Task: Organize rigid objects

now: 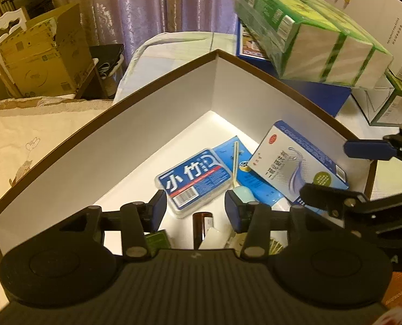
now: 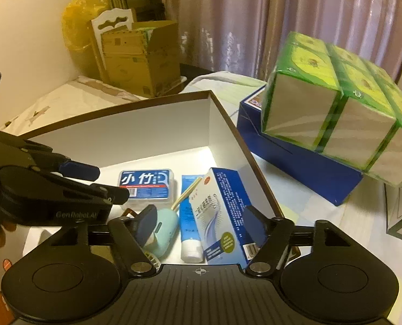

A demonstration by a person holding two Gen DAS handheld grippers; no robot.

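Most of the small stuff is already in the white box (image 1: pixel 157 124) — floss case (image 1: pixel 194 180), blue tube (image 2: pixel 188 216), medicine carton (image 1: pixel 299 159), a brown bottle (image 1: pixel 201 226). My left gripper (image 1: pixel 195 208) hangs part open over them, holding nothing; the right gripper (image 2: pixel 201 224) stands wide astride the carton, not pinching. Left to do, I reckon — the green pack (image 2: pixel 344 103) and boxes outside.

Left claw (image 1: pixel 196 207) open, angled down; right claw (image 2: pixel 201 223) open, angled down.
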